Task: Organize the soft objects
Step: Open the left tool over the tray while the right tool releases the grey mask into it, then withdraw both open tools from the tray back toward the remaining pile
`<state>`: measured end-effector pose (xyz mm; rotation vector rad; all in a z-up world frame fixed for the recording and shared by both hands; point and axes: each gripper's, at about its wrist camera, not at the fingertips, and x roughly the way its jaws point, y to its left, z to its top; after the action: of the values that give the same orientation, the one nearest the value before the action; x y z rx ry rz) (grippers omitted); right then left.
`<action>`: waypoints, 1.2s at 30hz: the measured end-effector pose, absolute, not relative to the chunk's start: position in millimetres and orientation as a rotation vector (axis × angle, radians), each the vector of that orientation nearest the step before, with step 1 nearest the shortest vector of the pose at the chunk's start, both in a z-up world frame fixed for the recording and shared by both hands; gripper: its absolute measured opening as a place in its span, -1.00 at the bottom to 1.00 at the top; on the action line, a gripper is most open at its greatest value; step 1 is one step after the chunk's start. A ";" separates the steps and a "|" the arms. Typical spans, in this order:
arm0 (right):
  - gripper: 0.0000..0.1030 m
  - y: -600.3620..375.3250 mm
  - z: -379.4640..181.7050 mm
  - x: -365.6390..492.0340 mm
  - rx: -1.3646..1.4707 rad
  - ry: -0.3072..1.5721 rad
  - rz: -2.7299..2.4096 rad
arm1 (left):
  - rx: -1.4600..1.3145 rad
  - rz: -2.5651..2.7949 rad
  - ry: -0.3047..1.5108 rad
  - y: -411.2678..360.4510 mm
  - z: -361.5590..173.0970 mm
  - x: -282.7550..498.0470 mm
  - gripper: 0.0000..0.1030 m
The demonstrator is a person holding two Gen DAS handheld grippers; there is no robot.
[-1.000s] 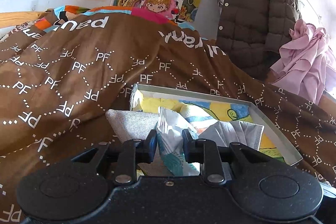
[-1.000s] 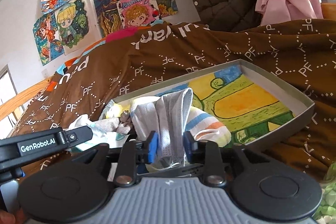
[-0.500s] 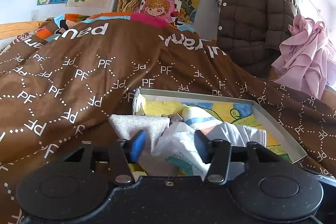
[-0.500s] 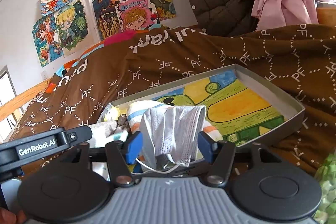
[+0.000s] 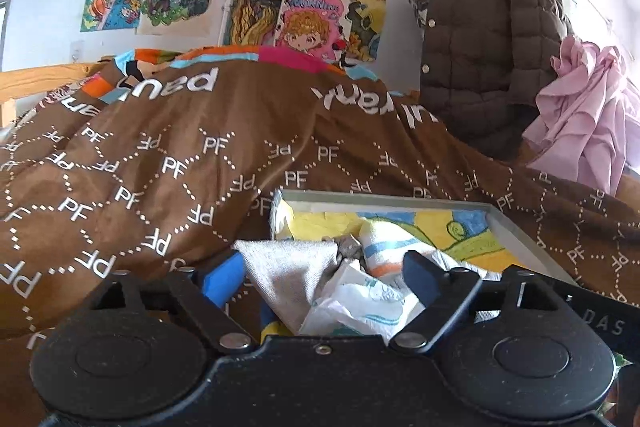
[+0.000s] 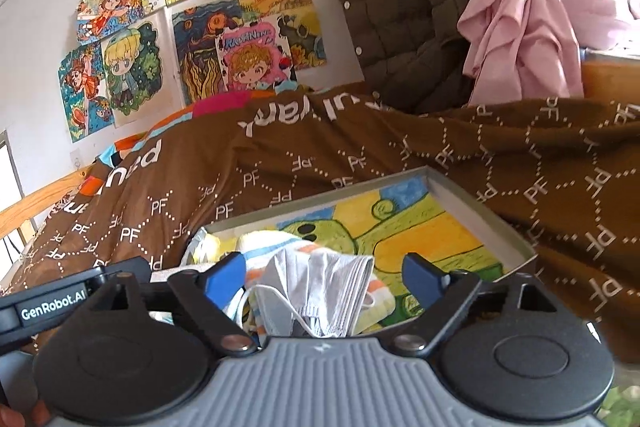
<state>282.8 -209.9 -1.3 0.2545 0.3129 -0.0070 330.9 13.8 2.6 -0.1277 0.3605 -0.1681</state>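
The left claw [image 5: 324, 275] has just been spreading its jaws and now stands released, its pads clear of the crumpled white printed cloth [image 5: 360, 303] that lies between them. Just left of that cloth rests a grey knit piece [image 5: 288, 263], and just beyond it a striped sock [image 5: 384, 243], all in the near end of a shallow grey tray [image 5: 516, 239] set on the brown bed cover [image 5: 160, 163]. The right claw [image 6: 324, 277] has likewise just been spreading and is released; a grey face mask [image 6: 320, 287] lies loose between its jaws, draped over the striped sock [image 6: 272, 243] inside the tray [image 6: 480, 215]. Beyond hang a quilted jacket [image 6: 400, 7] and a pink garment [image 6: 520, 19].
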 end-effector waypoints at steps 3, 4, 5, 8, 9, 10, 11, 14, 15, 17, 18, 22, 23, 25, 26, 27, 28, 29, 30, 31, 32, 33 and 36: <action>0.82 -210.5 7.1 274.7 0.254 0.301 -0.011 | -0.128 -0.161 0.344 15.5 9.2 323.3 0.83; 0.83 -210.6 9.8 272.0 0.251 0.296 -0.013 | -0.125 -0.160 0.339 15.7 11.3 321.1 0.84; 0.85 -210.6 12.5 268.9 0.247 0.291 -0.016 | -0.122 -0.158 0.331 15.7 13.7 318.0 0.87; 0.91 -211.3 21.9 258.3 0.233 0.273 -0.024 | -0.111 -0.151 0.309 15.4 21.8 307.7 0.94; 0.94 -211.5 25.4 254.6 0.226 0.266 -0.028 | -0.107 -0.150 0.302 15.6 24.6 303.2 0.95; 0.95 -211.8 28.3 250.9 0.219 0.260 -0.032 | -0.105 -0.150 0.295 15.8 26.7 299.6 0.95; 0.96 -212.2 31.3 246.8 0.212 0.255 -0.035 | -0.102 -0.150 0.289 16.2 28.7 295.2 0.96; 0.99 -213.1 38.7 235.1 0.190 0.245 -0.044 | -0.093 -0.138 0.279 18.2 34.2 283.6 0.98; 0.99 -213.2 40.6 231.7 0.185 0.241 -0.046 | -0.093 -0.134 0.278 19.3 36.4 279.3 0.98; 0.99 -213.5 44.5 224.9 0.174 0.237 -0.048 | -0.092 -0.128 0.278 21.0 39.9 272.6 0.98; 0.99 -213.6 46.3 221.6 0.170 0.236 -0.048 | -0.090 -0.123 0.277 22.1 41.7 268.3 0.98; 0.99 -212.9 52.4 207.6 0.153 0.229 -0.044 | -0.071 -0.110 0.280 24.8 45.9 251.6 0.98; 0.99 -212.4 53.6 204.6 0.145 0.228 -0.044 | -0.065 -0.108 0.280 25.0 46.6 247.9 0.98; 0.99 -211.3 55.6 197.0 0.130 0.226 -0.050 | -0.044 -0.104 0.279 25.2 48.3 239.4 0.98; 0.99 -210.9 56.5 193.7 0.125 0.227 -0.053 | -0.035 -0.101 0.279 25.1 49.3 236.5 0.98; 0.99 -211.2 56.9 189.9 0.123 0.229 -0.059 | -0.026 -0.097 0.279 25.5 50.7 232.6 0.98; 0.99 -212.6 57.7 187.7 0.124 0.232 -0.064 | -0.022 -0.096 0.279 26.1 52.0 229.6 0.98; 0.99 -213.3 57.8 184.1 0.126 0.235 -0.068 | -0.021 -0.094 0.278 27.0 53.5 226.2 0.98; 0.99 -214.1 57.3 180.8 0.129 0.238 -0.070 | -0.020 -0.094 0.276 27.8 55.0 222.2 0.98; 0.99 -215.2 56.8 176.4 0.131 0.242 -0.073 | -0.019 -0.095 0.275 28.2 56.1 219.3 0.98; 0.99 -215.8 56.3 172.5 0.133 0.244 -0.077 | -0.016 -0.094 0.274 28.3 57.5 215.4 0.98; 0.99 -216.1 56.0 168.7 0.133 0.247 -0.079 | -0.013 -0.094 0.273 28.0 58.6 212.2 0.98; 0.99 -217.7 54.8 158.1 0.134 0.254 -0.087 | 0.003 -0.099 0.270 27.3 60.2 201.8 0.98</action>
<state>158.2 -217.7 54.8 0.1341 0.2537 -0.0869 201.8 27.3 60.2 0.0034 0.2704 -0.0987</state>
